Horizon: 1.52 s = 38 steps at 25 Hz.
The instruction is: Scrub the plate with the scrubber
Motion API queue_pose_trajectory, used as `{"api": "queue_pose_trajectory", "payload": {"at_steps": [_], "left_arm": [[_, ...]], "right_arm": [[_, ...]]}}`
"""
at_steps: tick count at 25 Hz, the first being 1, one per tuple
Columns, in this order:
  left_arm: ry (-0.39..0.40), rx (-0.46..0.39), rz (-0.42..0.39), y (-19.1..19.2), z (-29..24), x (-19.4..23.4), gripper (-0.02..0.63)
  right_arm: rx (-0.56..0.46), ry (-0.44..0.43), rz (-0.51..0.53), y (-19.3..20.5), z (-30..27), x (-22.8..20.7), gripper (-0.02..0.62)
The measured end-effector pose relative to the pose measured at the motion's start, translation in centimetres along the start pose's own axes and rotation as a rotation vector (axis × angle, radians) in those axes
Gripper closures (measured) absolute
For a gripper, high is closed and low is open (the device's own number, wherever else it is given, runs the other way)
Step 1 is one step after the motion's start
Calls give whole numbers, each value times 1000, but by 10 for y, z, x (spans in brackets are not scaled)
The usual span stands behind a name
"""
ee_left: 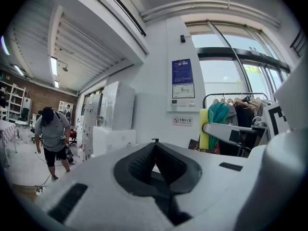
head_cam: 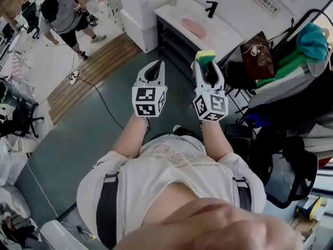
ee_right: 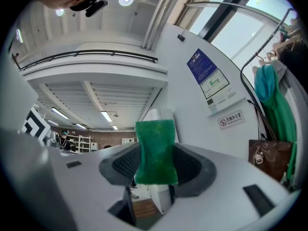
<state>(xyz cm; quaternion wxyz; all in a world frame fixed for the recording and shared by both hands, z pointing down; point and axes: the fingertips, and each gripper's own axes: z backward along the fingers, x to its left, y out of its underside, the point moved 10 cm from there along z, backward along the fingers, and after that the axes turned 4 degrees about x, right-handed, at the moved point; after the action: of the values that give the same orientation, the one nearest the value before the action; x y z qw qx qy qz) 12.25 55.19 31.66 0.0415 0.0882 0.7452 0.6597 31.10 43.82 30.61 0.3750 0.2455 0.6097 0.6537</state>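
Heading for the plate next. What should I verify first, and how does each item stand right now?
1. Grip on scrubber: ok, right gripper is shut on it.
2. Free left gripper: ok, shut with nothing between its jaws.
3. Sight of plate: ok, it lies on the white counter.
4. Reach to the plate: not ok, both grippers are well short of the counter.
5. Water at faucet: cannot tell.
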Motion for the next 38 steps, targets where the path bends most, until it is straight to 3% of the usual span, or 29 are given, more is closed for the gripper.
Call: {"api": "queue_pose_trajectory", "payload": {"at_steps": [15,27,38], "left_arm": [[-26,21,-17,-4,-69,37,584],[-10,40,-49,-30,-172,46,584],[-28,47,-21,-37,-256,52,584]], "right_arm": [[4,-14,-51,22,-81,-23,382],[0,-13,-74,20,-172,-79,382],[12,-4,-78,27,-233,-139,382]]}}
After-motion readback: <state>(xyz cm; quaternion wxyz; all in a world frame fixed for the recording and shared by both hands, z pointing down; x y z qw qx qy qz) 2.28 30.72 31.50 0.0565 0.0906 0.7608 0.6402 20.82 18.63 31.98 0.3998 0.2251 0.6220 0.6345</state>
